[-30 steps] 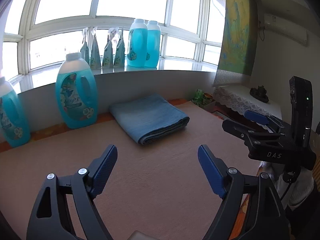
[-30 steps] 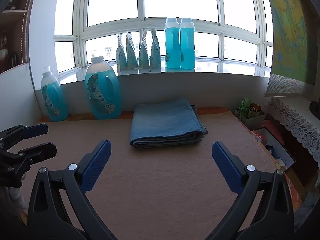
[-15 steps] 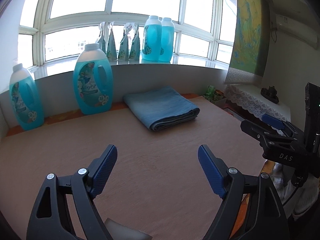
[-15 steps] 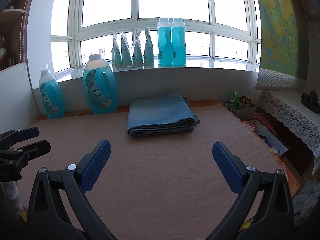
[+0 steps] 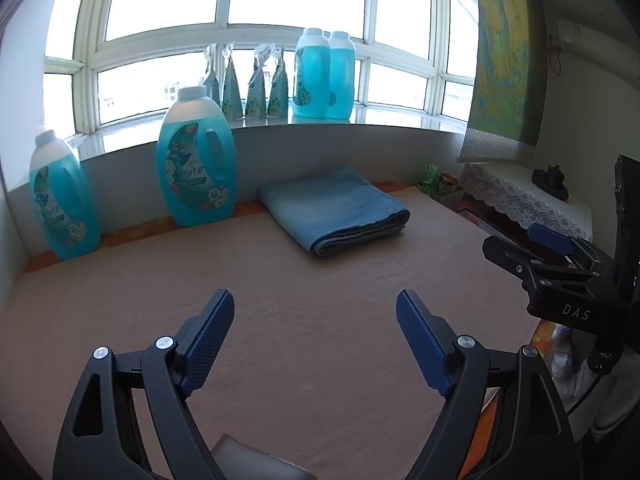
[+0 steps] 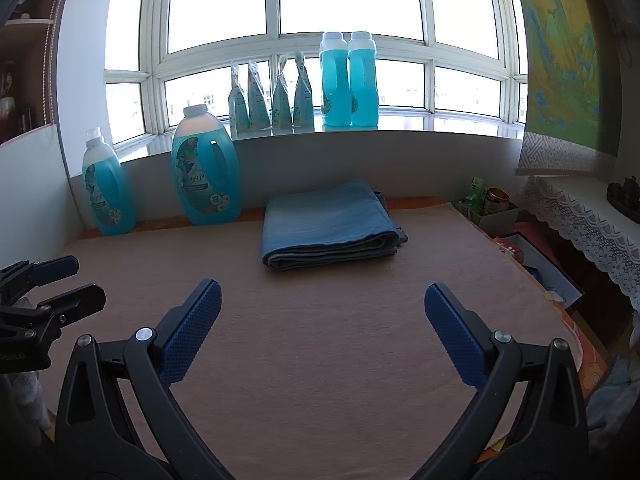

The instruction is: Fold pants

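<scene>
Pants [image 6: 330, 226] are lying folded into a flat blue rectangle at the far middle of the tan mat [image 6: 320, 360], close to the wall under the window. Folded edge is facing the grippers, layers stacked even; a darker bit is poking out at the right rear corner in the right wrist view. Nothing is touching them.

Room to move: mat is running bare from the pants to both grippers, wide strip on each side too. Left edge is being boxed in by a white wall, far edge by the sill wall. Right edge is dropping off to clutter: small boxes and a tin [image 6: 496, 200], then a lace-covered shelf [image 6: 580, 216].

Two big blue detergent bottles are standing on the far-left strip: larger bottle [image 6: 206, 172] near the pants' left end but apart, smaller bottle [image 6: 106, 188] well apart in the corner. Two more bottles [image 6: 348, 80] and four pouches [image 6: 272, 94] are sitting on the sill above.

Left gripper [image 5: 316, 340] is hovering over near mat, jaws wide apart, nothing between. Right gripper [image 6: 322, 328] same: jaws spread, nothing between, well short of the pants. Each is showing at the other's frame edge, cut off.

Hard to read: bottle labels are blurring, window is blowing out white, a pale object at the bottom of the left wrist view is half hidden behind the gripper body, far-right floor items are too dark to identify.
</scene>
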A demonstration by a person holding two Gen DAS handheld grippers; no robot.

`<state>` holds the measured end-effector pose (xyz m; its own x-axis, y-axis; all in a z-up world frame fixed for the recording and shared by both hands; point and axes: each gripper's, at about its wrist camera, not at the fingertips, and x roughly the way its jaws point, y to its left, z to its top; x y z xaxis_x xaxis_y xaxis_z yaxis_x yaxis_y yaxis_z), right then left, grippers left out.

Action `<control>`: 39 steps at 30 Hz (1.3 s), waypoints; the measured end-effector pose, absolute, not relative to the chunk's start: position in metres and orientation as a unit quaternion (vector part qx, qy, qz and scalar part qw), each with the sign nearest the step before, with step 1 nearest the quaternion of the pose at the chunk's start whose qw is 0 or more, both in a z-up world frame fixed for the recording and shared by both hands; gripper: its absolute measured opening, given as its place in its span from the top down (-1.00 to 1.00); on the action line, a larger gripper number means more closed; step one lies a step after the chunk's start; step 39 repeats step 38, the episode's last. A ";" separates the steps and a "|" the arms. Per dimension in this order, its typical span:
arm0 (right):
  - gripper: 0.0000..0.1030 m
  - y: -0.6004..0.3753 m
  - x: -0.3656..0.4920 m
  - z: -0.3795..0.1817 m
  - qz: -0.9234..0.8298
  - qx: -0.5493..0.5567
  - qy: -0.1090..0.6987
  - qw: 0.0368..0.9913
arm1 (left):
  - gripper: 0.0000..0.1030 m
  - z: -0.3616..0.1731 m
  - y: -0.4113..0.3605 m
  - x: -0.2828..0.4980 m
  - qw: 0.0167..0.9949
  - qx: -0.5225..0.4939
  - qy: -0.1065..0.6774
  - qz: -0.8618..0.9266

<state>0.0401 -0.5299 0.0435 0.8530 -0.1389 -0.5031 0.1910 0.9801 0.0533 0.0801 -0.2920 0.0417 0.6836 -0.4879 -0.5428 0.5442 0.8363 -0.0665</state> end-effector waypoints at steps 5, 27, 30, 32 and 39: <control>-1.00 -0.528 0.040 0.043 -0.084 0.050 0.257 0.961 | -0.62 0.042 -0.292 0.077 0.917 0.053 0.278 -0.281; -1.00 -0.521 0.042 0.038 -0.076 0.047 0.259 0.962 | -0.62 0.042 -0.292 0.075 0.921 0.060 0.272 -0.273; -1.00 -0.521 0.042 0.038 -0.076 0.049 0.260 0.961 | -0.62 0.042 -0.291 0.076 0.921 0.061 0.270 -0.273; -1.00 -0.522 0.043 0.038 -0.073 0.049 0.261 0.961 | -0.62 0.042 -0.291 0.076 0.922 0.062 0.269 -0.272; -1.00 -0.523 0.044 0.037 -0.071 0.049 0.262 0.961 | -0.62 0.041 -0.290 0.075 0.924 0.064 0.262 -0.271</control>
